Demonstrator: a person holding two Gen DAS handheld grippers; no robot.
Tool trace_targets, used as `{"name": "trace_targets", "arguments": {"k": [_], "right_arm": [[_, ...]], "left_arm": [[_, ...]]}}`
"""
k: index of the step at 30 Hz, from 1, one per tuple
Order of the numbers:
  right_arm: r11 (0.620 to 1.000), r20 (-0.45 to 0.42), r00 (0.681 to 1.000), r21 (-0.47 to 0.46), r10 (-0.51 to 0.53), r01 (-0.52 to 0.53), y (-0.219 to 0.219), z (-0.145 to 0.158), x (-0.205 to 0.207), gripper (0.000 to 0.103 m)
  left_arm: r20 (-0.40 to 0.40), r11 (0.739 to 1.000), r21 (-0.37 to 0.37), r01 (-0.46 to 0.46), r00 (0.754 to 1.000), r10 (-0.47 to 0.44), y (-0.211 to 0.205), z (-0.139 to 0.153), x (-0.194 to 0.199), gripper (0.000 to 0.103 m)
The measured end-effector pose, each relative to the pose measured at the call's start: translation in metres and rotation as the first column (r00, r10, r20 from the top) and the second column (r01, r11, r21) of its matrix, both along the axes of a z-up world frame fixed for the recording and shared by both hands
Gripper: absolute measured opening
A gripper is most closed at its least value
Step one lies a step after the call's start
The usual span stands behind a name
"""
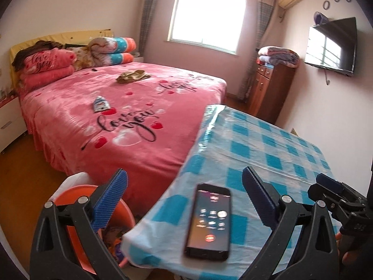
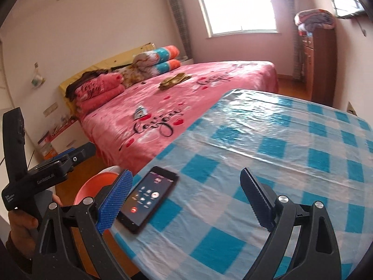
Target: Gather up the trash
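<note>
Two pieces of trash lie on the pink bed (image 1: 144,154): a small white-and-blue wrapper (image 1: 101,103) near the middle, also in the right wrist view (image 2: 139,112), and a crumpled brown wrapper (image 1: 132,75) farther back, also in the right wrist view (image 2: 174,80). An orange bin (image 1: 77,200) with a white liner stands on the floor between bed and table and holds some scraps; it also shows in the right wrist view (image 2: 98,184). My left gripper (image 1: 184,198) is open and empty, above the table's near corner. My right gripper (image 2: 186,200) is open and empty over the table.
A table with a blue-checked plastic cloth (image 1: 268,149) fills the near right. A phone (image 1: 209,221) with a lit call screen lies at its near edge. Folded quilts (image 1: 46,66) sit at the bed's head. A wooden cabinet (image 1: 270,91) and wall TV (image 1: 331,46) stand at the right.
</note>
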State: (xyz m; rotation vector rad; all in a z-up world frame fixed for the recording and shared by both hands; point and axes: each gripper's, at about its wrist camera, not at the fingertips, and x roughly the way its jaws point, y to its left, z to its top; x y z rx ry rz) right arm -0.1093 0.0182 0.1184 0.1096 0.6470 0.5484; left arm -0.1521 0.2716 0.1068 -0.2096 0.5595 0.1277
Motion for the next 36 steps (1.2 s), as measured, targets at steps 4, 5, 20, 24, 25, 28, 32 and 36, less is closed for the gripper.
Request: {"name": "trace_targets", "arguments": {"k": [4, 5, 20, 24, 25, 28, 32, 36], "right_arm": [[0.998, 0.000, 0.998, 0.021, -0.058, 0.058, -0.026, -0.001, -0.001, 0.094], [0.997, 0.000, 0.998, 0.026, -0.070, 0.070, -0.031, -0.001, -0.002, 0.095], [0.965, -0.006, 0.966, 0.037, -0.259, 0.259, -0.116, -0.013, -0.006, 0.095], [0.950, 0.009, 0.950, 0.033, -0.312, 0.312, -0.139, -0.013, -0.010, 0.095], [0.945, 0.013, 0.945, 0.031, -0.326, 0.325, -0.146, -0.013, -0.011, 0.095], [0.931, 0.032, 0.930, 0.021, -0.366, 0.365, -0.161, -0.014, -0.014, 0.095], [0.914, 0.047, 0.913, 0.014, -0.406, 0.406, -0.178, -0.016, -0.019, 0.095], [0.901, 0.055, 0.900, 0.010, -0.433, 0.433, -0.192, -0.018, -0.024, 0.095]], "left_arm": [[-0.004, 1.000, 0.017, 0.023, 1.000, -0.023, -0.022, 0.003, 0.006, 0.099], [-0.006, 0.999, 0.024, 0.028, 1.000, -0.028, -0.027, 0.004, 0.008, 0.099], [-0.046, 0.985, 0.117, 0.129, 0.991, -0.124, -0.112, 0.006, 0.041, 0.099], [-0.047, 0.977, 0.133, 0.165, 0.986, -0.160, -0.137, 0.006, 0.048, 0.099], [-0.049, 0.975, 0.137, 0.174, 0.984, -0.169, -0.143, 0.006, 0.049, 0.099], [-0.058, 0.969, 0.150, 0.197, 0.980, -0.191, -0.159, 0.004, 0.053, 0.099], [-0.071, 0.961, 0.160, 0.225, 0.974, -0.216, -0.179, 0.001, 0.057, 0.099], [-0.085, 0.953, 0.175, 0.246, 0.968, -0.235, -0.196, -0.005, 0.060, 0.099]]}}
